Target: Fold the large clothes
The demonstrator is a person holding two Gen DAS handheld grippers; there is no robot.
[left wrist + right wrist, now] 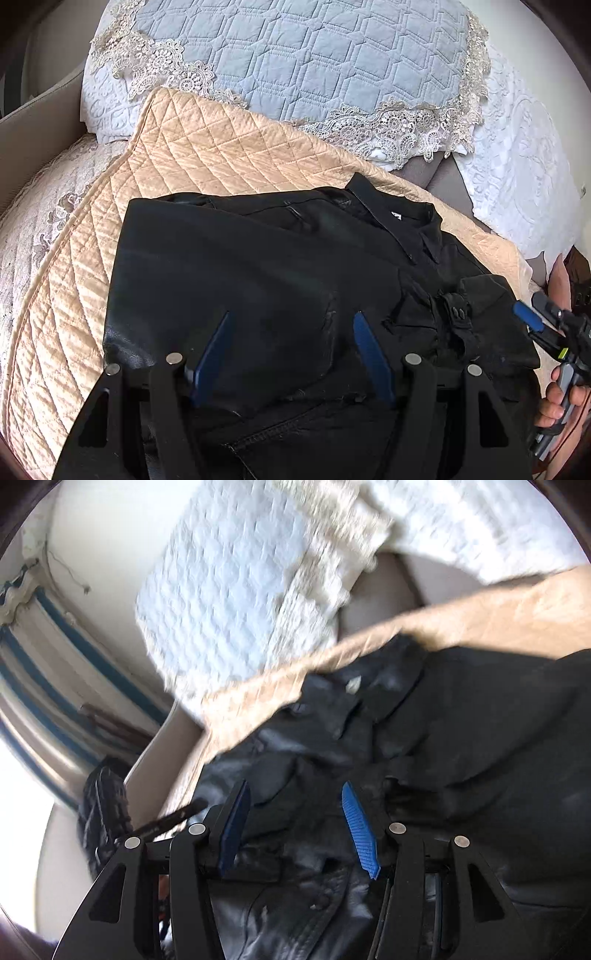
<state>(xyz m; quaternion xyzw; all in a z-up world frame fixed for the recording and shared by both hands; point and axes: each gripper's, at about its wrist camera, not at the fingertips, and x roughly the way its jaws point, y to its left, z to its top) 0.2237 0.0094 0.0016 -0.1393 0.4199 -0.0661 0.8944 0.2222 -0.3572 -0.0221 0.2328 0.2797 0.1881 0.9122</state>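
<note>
A black leather jacket (266,266) lies partly folded on a beige quilted cover (207,147), its collar at the far right. My left gripper (291,314) hovers open over the jacket's near part, holding nothing. My right gripper (532,317) shows at the right edge of the left wrist view, beside the jacket's right side. In the right wrist view the right gripper (293,788) is open above the crumpled jacket (461,738), holding nothing; that view is blurred.
A blue-grey quilted pillow with lace trim (295,55) and white textured bedding (524,155) lie behind the jacket. In the right wrist view a white pillow (229,590) sits at the back and a dark bag (103,808) lies off the left edge.
</note>
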